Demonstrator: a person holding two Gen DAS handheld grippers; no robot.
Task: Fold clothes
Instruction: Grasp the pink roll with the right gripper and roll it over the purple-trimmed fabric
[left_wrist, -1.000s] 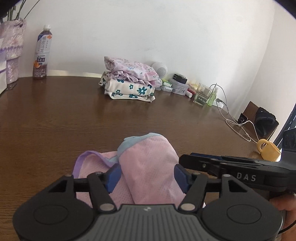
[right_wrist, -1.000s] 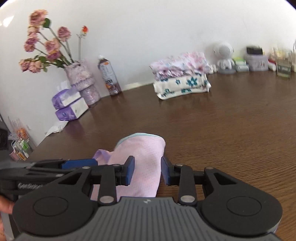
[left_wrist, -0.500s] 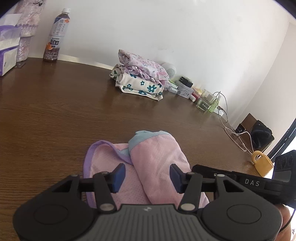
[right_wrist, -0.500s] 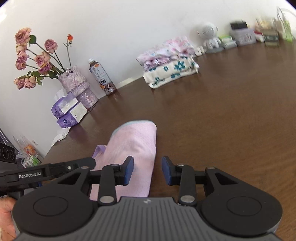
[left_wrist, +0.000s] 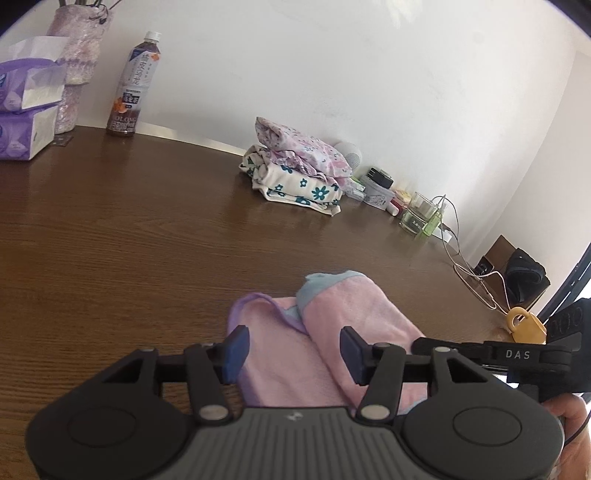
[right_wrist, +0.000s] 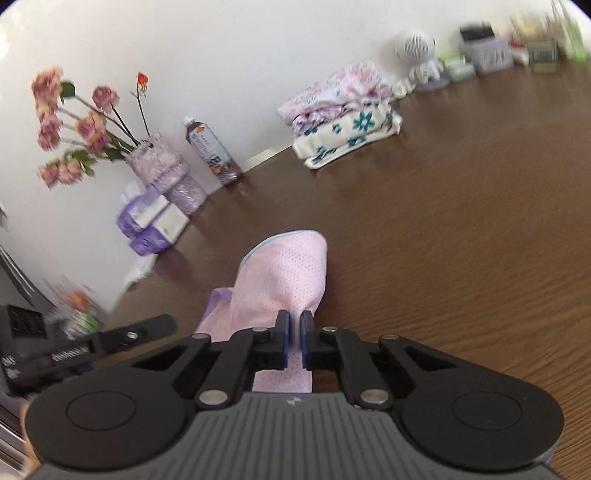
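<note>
Right hand-held gripper (right_wrist: 294, 334) now clamped on pink garment (right_wrist: 286, 273), near hem hidden

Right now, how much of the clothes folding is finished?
Done: a stack of folded clothes sits by the wall. In hand: the right gripper has its jaws shut on the pink garment, already folded partway; the left gripper is open over it. Left: finishing this fold.

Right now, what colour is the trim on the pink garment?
The pink garment has light blue and purple trim, clearest in the left wrist view.
</note>
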